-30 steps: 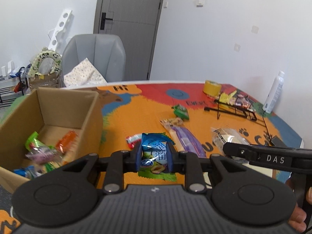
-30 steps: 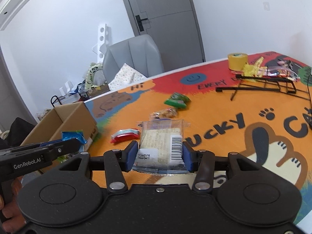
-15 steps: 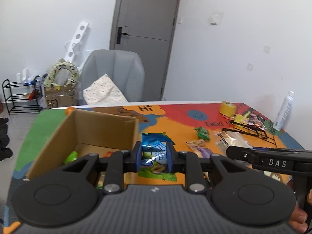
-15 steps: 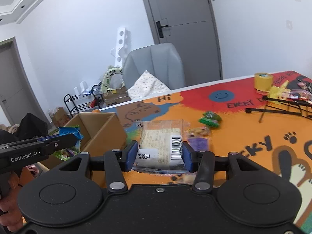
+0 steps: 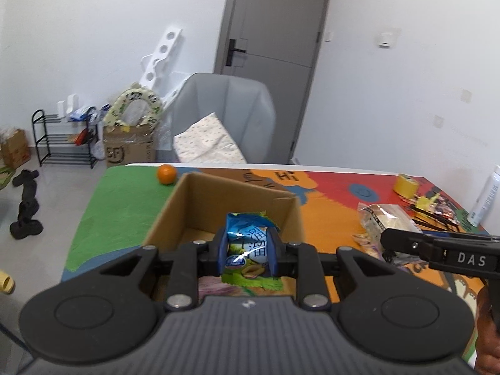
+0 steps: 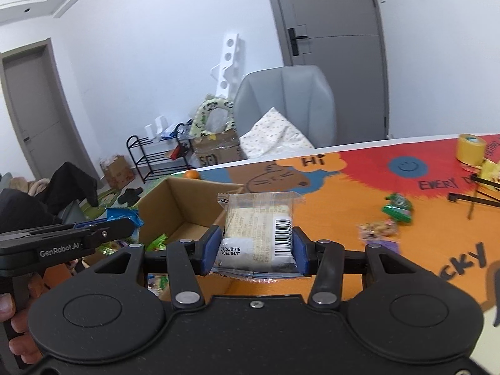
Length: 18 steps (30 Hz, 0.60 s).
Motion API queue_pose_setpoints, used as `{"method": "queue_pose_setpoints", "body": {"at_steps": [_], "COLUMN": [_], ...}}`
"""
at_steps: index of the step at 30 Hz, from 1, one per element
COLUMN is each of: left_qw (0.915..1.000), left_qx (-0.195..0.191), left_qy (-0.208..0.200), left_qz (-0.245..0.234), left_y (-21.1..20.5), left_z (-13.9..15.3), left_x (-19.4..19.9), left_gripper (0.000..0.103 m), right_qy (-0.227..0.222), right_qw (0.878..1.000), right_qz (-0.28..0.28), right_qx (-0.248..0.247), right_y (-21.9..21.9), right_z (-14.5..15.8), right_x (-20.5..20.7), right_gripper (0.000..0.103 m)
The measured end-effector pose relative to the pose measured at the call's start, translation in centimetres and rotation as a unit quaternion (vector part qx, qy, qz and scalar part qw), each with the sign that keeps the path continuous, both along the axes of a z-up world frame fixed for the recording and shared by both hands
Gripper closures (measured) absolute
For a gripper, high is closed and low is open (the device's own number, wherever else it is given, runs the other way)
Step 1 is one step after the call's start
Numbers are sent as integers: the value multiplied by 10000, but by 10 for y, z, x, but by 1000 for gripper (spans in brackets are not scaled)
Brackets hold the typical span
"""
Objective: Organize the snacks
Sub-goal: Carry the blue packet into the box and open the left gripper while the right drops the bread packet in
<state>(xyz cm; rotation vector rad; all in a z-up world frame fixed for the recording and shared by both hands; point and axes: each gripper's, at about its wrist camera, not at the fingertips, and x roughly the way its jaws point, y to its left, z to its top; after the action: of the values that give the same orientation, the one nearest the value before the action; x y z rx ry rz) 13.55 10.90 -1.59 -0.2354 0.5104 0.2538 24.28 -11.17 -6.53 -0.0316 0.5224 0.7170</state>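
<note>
Cardboard box (image 5: pixel 237 215) stands open-topped at 12 o'clock; its near wall blocks low entry; orange (image 5: pixel 166 173) beyond at 11

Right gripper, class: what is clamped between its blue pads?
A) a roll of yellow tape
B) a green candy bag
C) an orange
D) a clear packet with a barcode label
D: the right gripper pinches a clear packet bearing a barcode label.

Both wrist views toward cardboard box (image 5: pixel 237 200)

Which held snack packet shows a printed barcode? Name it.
The clear-wrapped packet in the right gripper; the left gripper's packet is blue and green.
</note>
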Motion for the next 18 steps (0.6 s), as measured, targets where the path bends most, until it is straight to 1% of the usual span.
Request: {"method": "queue_pose_setpoints", "body": {"at_steps": [8, 9, 12, 17, 18], "left_qw": [9995, 9994, 9992, 9986, 9985], "left_qx": [-152, -169, -181, -258, -268], "left_qy": [100, 101, 79, 118, 125], "left_qz": [269, 292, 336, 453, 466], "left_y": [27, 29, 33, 45, 47], "left_z": [-10, -10, -8, -12, -13], "left_x": [1, 0, -4, -10, -11], "left_gripper": [77, 75, 72, 69, 65], "right_qy": [71, 75, 87, 135, 130], "right_qw": [9996, 9995, 9992, 9989, 9989], "right_qz": [251, 287, 361, 442, 444], "right_qx": [-92, -97, -111, -94, -75], "right_y": [37, 41, 50, 65, 68], "right_z": [-5, -6, -7, -9, -8], "right_x": [5, 5, 7, 10, 10], "right_gripper": [57, 57, 57, 57, 56]}}
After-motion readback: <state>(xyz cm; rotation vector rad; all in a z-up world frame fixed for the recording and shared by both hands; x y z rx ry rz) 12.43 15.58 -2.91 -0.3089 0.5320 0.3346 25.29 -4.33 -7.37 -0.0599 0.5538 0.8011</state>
